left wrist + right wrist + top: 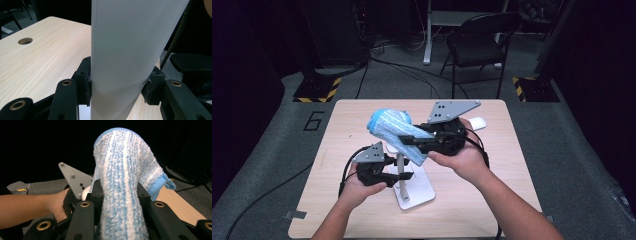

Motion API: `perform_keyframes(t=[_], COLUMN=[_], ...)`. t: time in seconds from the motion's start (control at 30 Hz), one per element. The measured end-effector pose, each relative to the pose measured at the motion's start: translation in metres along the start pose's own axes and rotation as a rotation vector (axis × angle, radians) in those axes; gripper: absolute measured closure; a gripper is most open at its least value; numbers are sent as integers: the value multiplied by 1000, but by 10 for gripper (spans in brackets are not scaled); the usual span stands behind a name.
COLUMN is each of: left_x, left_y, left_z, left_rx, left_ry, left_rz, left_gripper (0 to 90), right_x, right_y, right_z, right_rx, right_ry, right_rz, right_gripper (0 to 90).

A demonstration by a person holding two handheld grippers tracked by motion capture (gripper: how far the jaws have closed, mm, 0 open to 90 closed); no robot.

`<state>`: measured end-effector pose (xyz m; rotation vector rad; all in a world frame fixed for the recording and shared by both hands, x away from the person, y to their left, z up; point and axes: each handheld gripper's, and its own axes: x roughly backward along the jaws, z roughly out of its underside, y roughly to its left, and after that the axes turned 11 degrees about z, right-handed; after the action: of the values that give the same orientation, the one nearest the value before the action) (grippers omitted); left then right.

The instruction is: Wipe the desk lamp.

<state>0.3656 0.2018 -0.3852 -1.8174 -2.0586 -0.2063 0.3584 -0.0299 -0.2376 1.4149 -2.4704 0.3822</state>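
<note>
We see a fluffy blue-and-white striped sock (394,129) stretched over a form, lying tilted above the table's centre, its closed rounded end toward the far-left corner. Pile looks thick and towel-like w/ a solid blue band at the rim; in the right gripper view the sock (122,182) bulges above the jaws.

The right gripper (422,141) pinches the sock's near part, jaws pressed tight on the cloth on both sides. The left gripper (398,176) grips the white stand (412,187), jaws partway closed, pads flat against both faces of its upright panel (125,50). The stand's base plate sits toward the near edge, approx. mid-table.

Around them we find bare wood: wide free strips along the left and right edges, and a clear band at the far edge w/ a small white object (477,123) near the far-right corner, just behind the right hand. A cable hole (25,41) shows in the tabletop (502,165) in the left gripper view.
</note>
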Motion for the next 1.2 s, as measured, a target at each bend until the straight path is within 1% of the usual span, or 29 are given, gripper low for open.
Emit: perform_keyframes(t=[0.17, 0.27, 0.3, 0.4, 0.5, 0.63, 0.73, 0.77, 0.83, 0.9, 0.97, 1.03, 1.1, 1.2], left_x=[0, 0, 0, 1, 1, 1, 3, 3, 3, 3, 4, 6, 7, 9], left_y=[1, 1, 1, 1, 1, 3, 3, 3, 4, 4, 3, 4, 3, 4], left_z=[0, 0, 0, 1, 0, 2, 2, 2, 2, 3, 3, 4, 4, 4], left_rx=[-1, 1, -2, -5, -14, -18, -20, -23, -29, -20, -20, -23, -16, -23], left_ry=[6, 3, 1, 1, 3, -8, 0, -6, -3, -7, -5, -7, -5, 1], left_rz=[7, 7, 10, 3, 17, 28, 40, 44, 50, 59, 59, 66, 74, 80], left_gripper=[511, 511, 511, 511, 513, 513, 513, 514, 514, 514, 514, 514, 514, 514], right_x=[-5, -8, -9, -10, -10, -9, -6, -5, -3, 0, 2, 4, 7, 11], right_y=[5, 8, 8, 9, 8, 4, 1, -1, -4, -7, -10, -13, -16, -21], right_z=[-4, -6, -6, -7, -6, -4, -1, 0, 1, 3, 6, 8, 10, 14], right_rx=[9, 11, 23, 38, 45, 42, 36, 33, 35, 29, 15, 13, 7, 3], right_ry=[-4, -5, -5, 0, 4, 11, 22, 24, 26, 32, 34, 32, 35, 37], right_rz=[-22, -25, -32, -31, -28, -26, -33, -32, -28, -24, -20, -12, -10, -4], right_gripper=[685, 684, 684, 685, 687, 689, 689, 690, 690, 690, 690, 690, 690, 690])
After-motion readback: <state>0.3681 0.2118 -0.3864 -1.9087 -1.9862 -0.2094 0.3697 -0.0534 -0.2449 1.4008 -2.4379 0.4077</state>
